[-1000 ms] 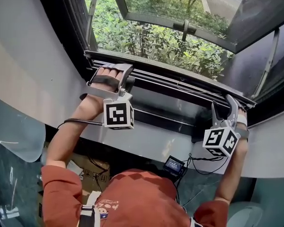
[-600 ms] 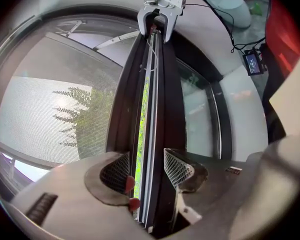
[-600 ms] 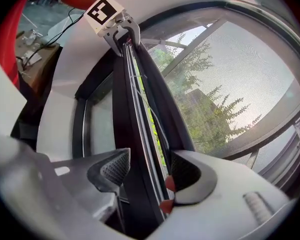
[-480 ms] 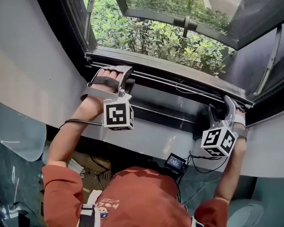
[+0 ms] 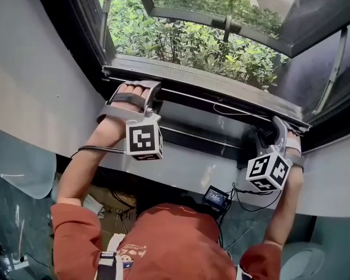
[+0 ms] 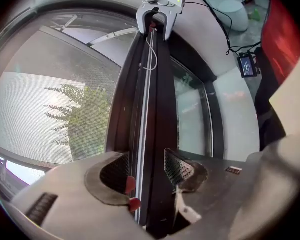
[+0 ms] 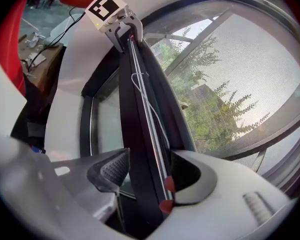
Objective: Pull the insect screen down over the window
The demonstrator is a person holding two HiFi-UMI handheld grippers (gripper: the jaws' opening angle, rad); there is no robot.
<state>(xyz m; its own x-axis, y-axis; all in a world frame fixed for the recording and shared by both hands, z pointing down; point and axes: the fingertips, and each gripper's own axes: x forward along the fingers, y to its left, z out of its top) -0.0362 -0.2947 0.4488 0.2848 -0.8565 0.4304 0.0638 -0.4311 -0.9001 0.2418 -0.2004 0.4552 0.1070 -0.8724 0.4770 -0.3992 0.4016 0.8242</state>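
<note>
Straddling the screen's bottom rail point(image 6: 157, 109), the left gripper point(image 6: 147, 170) has a pad against each face of it, which reads as a clamp. The right gripper point(image 7: 147, 176) has just been opening its jaws and stands wide, with the same rail between them and only the three-o'clock pad resting on it. In each gripper view the rail runs off toward twelve o'clock, where the other gripper sits on it. The insect screen point(image 6: 45, 109) mesh is stretched at nine o'clock of the left gripper view, and a lower glass pane point(image 6: 190, 124) lies at three. In the head view the rail runs from ten o'clock to three, just under the window frame point(image 5: 192, 76), with shrubs point(image 5: 181, 39) beyond at twelve. The pull looks all but finished, since the rail seems to be down at the bottom of the opening. What remains, I judge, is to seat it, release the left side too, and draw both grippers back without lifting the rail. Against a second ago, both hands have sunk slightly and the right gripper has tipped forward, while their places along the rail are unchanged.
</note>
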